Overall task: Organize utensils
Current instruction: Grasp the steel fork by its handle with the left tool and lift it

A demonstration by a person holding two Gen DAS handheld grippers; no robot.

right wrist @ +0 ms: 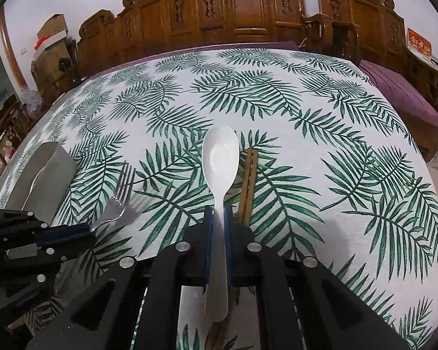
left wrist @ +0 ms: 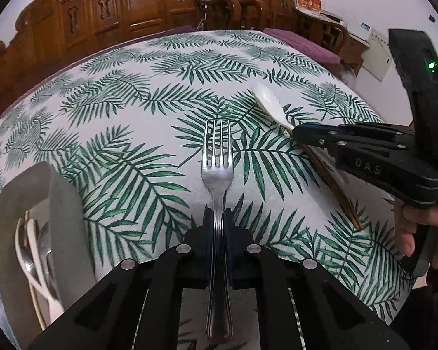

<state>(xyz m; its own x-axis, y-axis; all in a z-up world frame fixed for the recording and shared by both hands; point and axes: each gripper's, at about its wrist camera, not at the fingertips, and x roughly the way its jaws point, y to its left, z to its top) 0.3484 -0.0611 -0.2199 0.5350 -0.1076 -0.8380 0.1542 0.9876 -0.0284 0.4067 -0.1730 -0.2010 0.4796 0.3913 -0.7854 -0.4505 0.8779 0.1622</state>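
Left gripper (left wrist: 218, 218) is clamping the steel fork (left wrist: 218, 157) at its neck, jaws closed tight on the handle, tines pointing toward the far edge of the table. We are holding it here, close behind the head, so that the long handle is running back between the fingers and the fork is staying in line with the gripper. Judging by the shadow under the tines in the right wrist view, the fork is riding just above the leaf-print tablecloth (left wrist: 149, 67).

Right gripper (right wrist: 218, 218) is grasping the white spoon (right wrist: 219, 157) by its handle in the same manner, bowl facing up and pointing toward the far edge. A pair of brown chopsticks (right wrist: 247, 186) is lying on the cloth just beside the spoon, on its right, ungripped.

Near the left edge of the table, the grey utensil holder (left wrist: 29, 204) is standing with spoons already inside; we judge it to be the destination for both held pieces.

Both grippers are pitching steeply downward toward the table. A hand (left wrist: 414, 227) is wrapping the right gripper's grip at the right of the left wrist view.
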